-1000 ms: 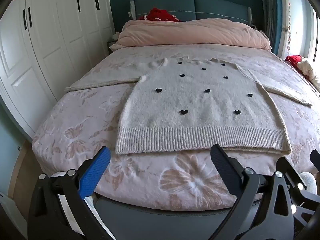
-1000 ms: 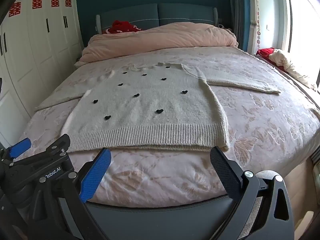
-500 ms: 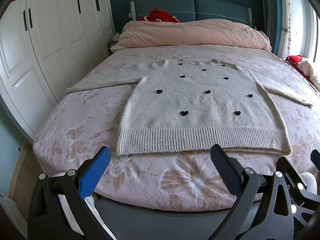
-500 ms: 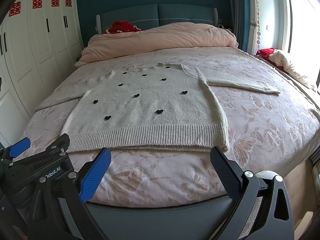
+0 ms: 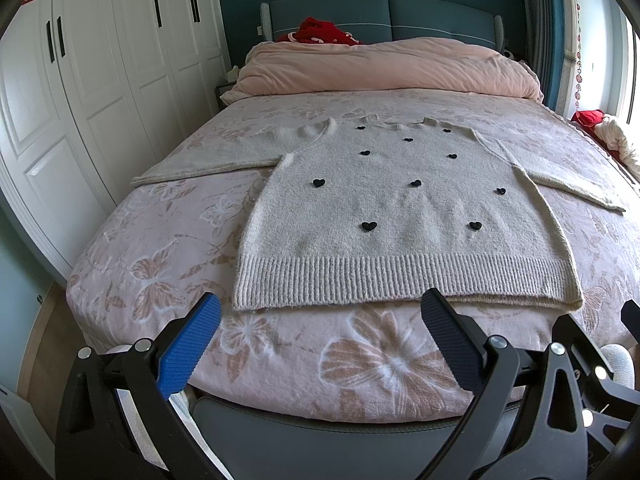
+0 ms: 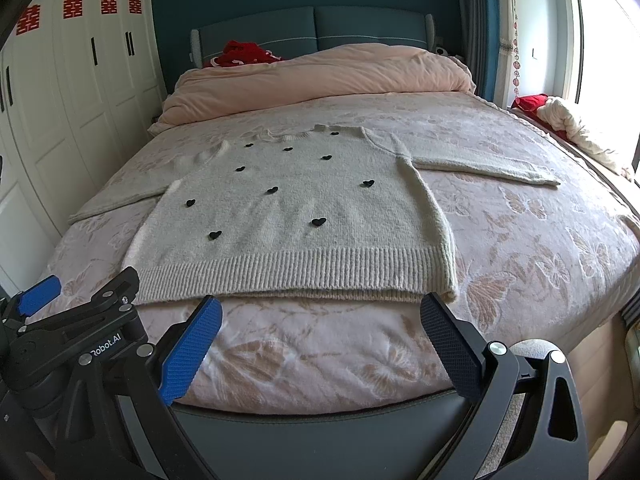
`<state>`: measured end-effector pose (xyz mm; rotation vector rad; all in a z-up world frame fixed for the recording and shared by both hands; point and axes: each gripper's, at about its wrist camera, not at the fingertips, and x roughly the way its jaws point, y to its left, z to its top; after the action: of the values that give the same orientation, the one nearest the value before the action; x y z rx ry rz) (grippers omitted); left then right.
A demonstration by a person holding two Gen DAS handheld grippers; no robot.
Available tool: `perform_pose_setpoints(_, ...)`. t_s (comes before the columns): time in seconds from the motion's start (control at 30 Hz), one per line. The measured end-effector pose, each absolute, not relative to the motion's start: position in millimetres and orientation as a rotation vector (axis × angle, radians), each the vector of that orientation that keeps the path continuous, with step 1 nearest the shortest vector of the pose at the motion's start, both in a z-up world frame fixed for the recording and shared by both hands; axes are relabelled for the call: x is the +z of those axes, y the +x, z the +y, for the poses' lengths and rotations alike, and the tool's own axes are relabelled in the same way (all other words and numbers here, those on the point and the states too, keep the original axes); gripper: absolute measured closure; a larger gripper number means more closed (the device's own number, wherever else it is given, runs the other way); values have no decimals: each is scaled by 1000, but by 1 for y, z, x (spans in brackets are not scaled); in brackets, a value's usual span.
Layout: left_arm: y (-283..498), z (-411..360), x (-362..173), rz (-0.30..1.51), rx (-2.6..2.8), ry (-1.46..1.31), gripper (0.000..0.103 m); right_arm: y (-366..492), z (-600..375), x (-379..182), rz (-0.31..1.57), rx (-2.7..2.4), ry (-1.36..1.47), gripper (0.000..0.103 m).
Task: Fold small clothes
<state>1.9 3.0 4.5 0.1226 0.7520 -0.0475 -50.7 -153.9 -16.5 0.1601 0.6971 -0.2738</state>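
A cream knitted sweater [image 5: 400, 208] [image 6: 296, 216] with small black hearts lies flat on the bed, sleeves spread to both sides and ribbed hem toward me. My left gripper [image 5: 320, 320] hovers open at the foot of the bed, just short of the hem, nothing between its fingers. My right gripper [image 6: 320, 320] is open too, level with the hem's right half and empty. The left gripper's body [image 6: 68, 336] shows at the lower left of the right wrist view.
The bed [image 5: 168, 240] has a pink butterfly-patterned cover, a rolled pink duvet [image 5: 384, 68] and a red item [image 5: 320, 32] by the blue headboard. White wardrobes [image 5: 80, 100] line the left wall. Clothes [image 6: 576, 132] lie on the window ledge at right.
Both grippers have crept slightly forward toward the sweater's hem; both stay open. The sweater has not moved.
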Motion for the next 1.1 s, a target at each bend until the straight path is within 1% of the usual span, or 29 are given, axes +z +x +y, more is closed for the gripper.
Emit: perform_pose_setpoints(1.1,2,1,6,750,-45,127,6,-51,-155,-18,704,-273,165,5)
